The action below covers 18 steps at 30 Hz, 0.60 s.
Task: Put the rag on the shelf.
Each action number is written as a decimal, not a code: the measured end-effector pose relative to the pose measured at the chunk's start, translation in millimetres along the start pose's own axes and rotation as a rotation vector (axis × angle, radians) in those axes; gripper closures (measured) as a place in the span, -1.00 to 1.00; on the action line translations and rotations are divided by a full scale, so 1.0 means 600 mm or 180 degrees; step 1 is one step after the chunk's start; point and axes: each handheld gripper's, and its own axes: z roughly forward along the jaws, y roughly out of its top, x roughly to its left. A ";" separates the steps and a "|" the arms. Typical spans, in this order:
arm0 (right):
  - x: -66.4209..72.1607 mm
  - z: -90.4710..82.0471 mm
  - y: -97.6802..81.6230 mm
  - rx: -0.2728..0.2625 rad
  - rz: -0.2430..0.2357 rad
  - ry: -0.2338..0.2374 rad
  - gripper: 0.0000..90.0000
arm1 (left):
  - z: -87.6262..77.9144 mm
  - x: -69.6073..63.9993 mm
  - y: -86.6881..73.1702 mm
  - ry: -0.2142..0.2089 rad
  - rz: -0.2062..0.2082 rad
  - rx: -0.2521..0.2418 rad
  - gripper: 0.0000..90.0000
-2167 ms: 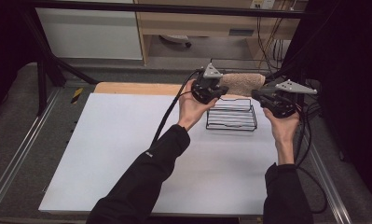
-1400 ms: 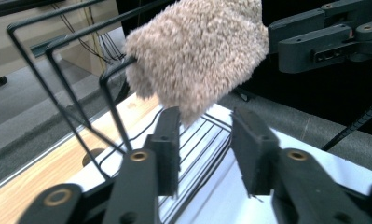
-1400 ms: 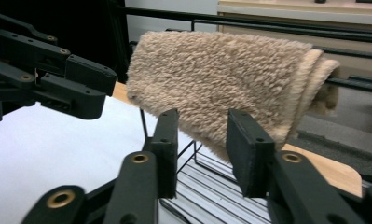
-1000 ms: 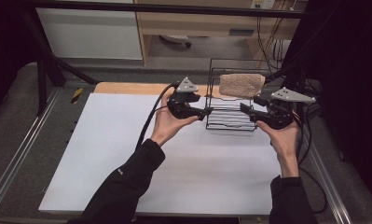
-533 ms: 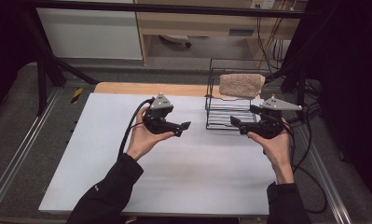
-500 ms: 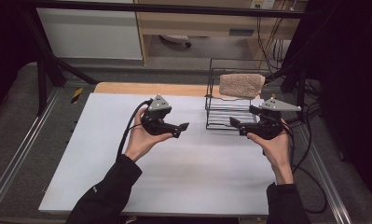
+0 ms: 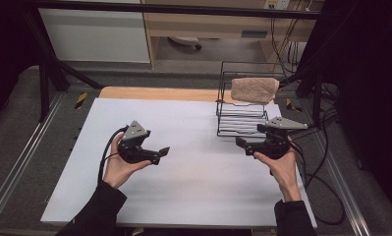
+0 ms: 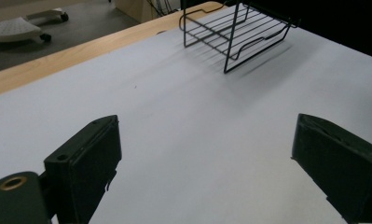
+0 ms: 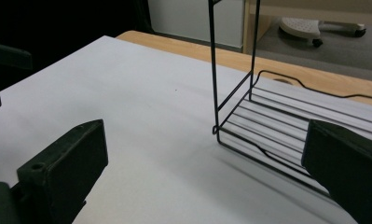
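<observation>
Table: a white rectangular tabletop (image 7: 193, 196) with a strip of pale wood (image 7: 154, 93) along its far edge; it carries everything below.

Rack: a black wire rack with a slatted floor and tall thin uprights (image 7: 242, 120) stands upright on the far right part of the white tabletop, near the wooden strip. In the left gripper view the black wire rack (image 8: 235, 32) lies well ahead of the jaws, toward the upper right, apart from them. In the right gripper view its near corner post (image 9: 215, 93) rises between the two jaws but farther off, not touched by either.

Towel: a beige folded terry cloth (image 7: 254, 90) hangs over the top rail of the rack, at its far side.

Right gripper: the black two-jaw gripper in the person's right hand (image 7: 241, 143) is just beside the rack's near edge, jaws pointing left across the table. Its jaws have just been opening and now stand spread wide with nothing between them; no contact with the rack is visible.

Left gripper: the black two-jaw gripper in the person's left hand (image 7: 163, 152) is over the middle of the tabletop, well apart from the rack, jaws pointing right toward it. Its jaws have also just been opening and are spread wide over bare tabletop.
</observation>
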 end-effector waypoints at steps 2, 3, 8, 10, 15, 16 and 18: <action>0.002 0.002 -0.008 0.0012 0.0018 0.0019 -0.98 | -0.010 0.008 -0.018 0.0023 -0.0036 -0.0001 -0.82; 0.003 0.003 -0.013 0.0014 0.0029 0.0029 -0.98 | -0.015 0.011 -0.026 0.0024 -0.0039 0.0005 -0.81; 0.004 0.009 -0.040 0.0105 -0.0044 0.0100 -0.99 | -0.038 0.029 -0.075 0.0061 -0.0109 0.0037 -0.81; 0.003 0.012 -0.053 0.0145 -0.0034 0.0127 -0.99 | -0.044 0.036 -0.089 0.0074 -0.0153 0.0049 -0.81; 0.001 0.019 -0.087 0.0246 -0.0015 0.0182 -0.99 | -0.062 0.049 -0.120 0.0175 -0.0132 0.0119 -0.81; 0.001 0.020 -0.094 0.0273 -0.0010 0.0184 -0.99 | -0.065 0.051 -0.126 0.0195 -0.0136 0.0128 -0.81; -0.002 0.021 -0.107 0.0311 0.0000 0.0199 -0.99 | -0.071 0.055 -0.137 0.0209 -0.0183 0.0144 -0.81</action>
